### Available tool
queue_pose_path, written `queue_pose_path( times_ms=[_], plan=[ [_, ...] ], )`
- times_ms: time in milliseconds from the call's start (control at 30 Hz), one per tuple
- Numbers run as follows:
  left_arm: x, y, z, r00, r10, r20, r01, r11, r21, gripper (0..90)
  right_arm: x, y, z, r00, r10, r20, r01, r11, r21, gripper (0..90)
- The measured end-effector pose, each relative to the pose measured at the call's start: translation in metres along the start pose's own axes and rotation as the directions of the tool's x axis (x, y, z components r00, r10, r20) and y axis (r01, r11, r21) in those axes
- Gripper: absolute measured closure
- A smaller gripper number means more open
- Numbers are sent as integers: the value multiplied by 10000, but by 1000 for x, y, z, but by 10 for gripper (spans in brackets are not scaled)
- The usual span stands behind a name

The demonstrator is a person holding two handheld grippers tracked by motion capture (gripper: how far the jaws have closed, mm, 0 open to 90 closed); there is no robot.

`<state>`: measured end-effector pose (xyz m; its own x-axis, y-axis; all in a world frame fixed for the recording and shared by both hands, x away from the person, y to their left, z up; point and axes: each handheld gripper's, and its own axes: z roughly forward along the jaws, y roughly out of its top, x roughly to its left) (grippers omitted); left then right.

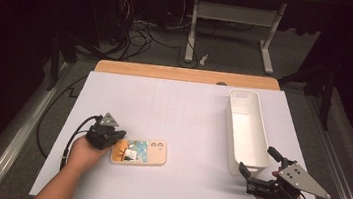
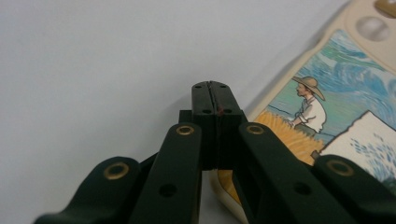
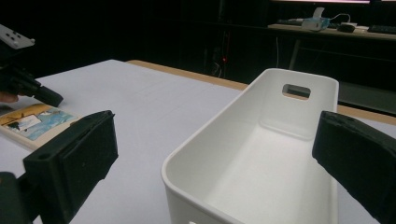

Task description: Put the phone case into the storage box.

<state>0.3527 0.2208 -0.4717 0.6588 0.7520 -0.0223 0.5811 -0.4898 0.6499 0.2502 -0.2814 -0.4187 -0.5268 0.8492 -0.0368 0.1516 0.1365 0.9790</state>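
I work in what looks like a lab or test room, dark around one lit white table (image 1: pixel 181 130). Loose cables (image 1: pixel 136 37) lie on the grey floor beside a white desk frame (image 1: pixel 232 30).

Cream phone case (image 1: pixel 139 151) with painted print, flat on white table's near-left.

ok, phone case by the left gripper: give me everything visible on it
The phone case lies flat on the white table, long side across it, printed face up. Cream rim with rounded corners; camera cut-outs at its right end. The print shows a figure in a straw hat, golden field, blue swirls. The shut left gripper sits at its left end; contact can't be told.
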Motion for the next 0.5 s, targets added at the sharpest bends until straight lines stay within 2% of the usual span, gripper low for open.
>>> queue_pose_path(
  times_ms=[133, 233, 267, 333, 367, 500],
  plan=[
    [-7, -17, -9, 9997, -128, 230, 138, 9990, -427, 900, 3, 0, 1, 10000, -53, -25, 53, 10000, 25, 3],
    [-12, -29, -14, 9978, -361, 552, 404, 9961, -789, 900, 5, 1, 1, 10000, -76, -60, 76, 10000, 40, 3],
    [-16, -31, -16, 9983, -280, 520, 320, 9965, -777, 900, 5, 1, 2, 9999, -132, -70, 132, 9999, 36, 3],
    [-23, -34, -18, 9972, -183, 720, 239, 9966, -787, 900, 5, 1, 2, 9999, -137, -92, 138, 9999, 41, 3],
    [-28, -36, -19, 9984, -11, 569, 56, 9969, -790, 900, 6, 1, 1, 9999, -118, -92, 119, 9999, 42, 3],
    [-44, -37, -20, 9949, 174, 993, -101, 9972, -736, 900, 5, 1, 1, 9999, -153, -71, 153, 9999, 19, 4]
  ],
)
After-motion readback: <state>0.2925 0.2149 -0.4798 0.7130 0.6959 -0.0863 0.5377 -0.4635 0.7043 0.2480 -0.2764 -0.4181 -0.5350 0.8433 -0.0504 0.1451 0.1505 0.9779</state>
